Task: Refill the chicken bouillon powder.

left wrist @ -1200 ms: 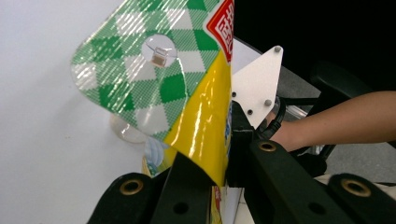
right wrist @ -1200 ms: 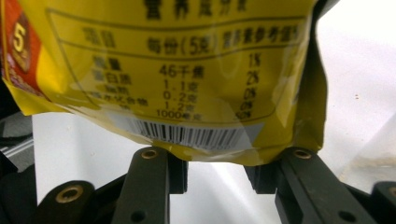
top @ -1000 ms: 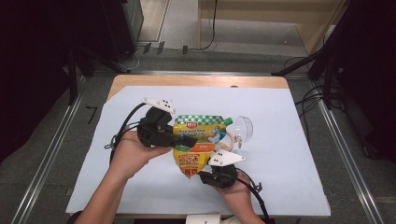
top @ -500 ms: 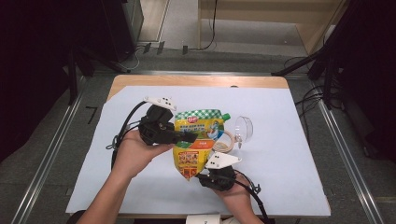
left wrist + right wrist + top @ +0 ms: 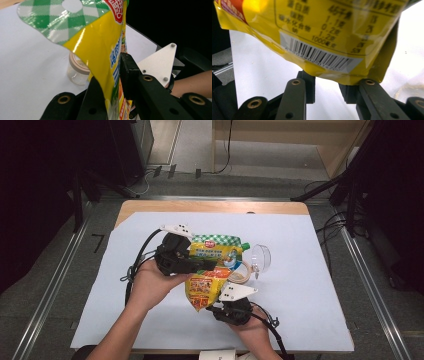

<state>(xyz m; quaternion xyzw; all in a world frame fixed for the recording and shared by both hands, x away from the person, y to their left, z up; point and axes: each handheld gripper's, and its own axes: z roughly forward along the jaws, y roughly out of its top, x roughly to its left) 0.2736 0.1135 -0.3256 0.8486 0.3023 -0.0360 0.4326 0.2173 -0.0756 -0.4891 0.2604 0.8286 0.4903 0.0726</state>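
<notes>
Pale blue cloth (image 5: 310,285) covers the table, and over its middle a yellow seasoning pouch (image 5: 212,270) with a green-checked top hangs between two handheld tools. The left gripper (image 5: 200,265) reaches in from the left, its jaws clamped on the pouch's side edge (image 5: 113,75), which keeps the pouch up off the cloth. The right gripper (image 5: 227,306) comes from the near side; its jaws have just been closing, yet in the right gripper view they stand apart below the barcode corner (image 5: 322,60), gripping nothing. I judge it's lining up to pinch that bottom end so the pouch can tip. Just right of the pouch sits an open glass jar (image 5: 243,271), its clear lid (image 5: 261,257) beside it — probably the target for pouring, though the jar's contents are hard to make out.
</notes>
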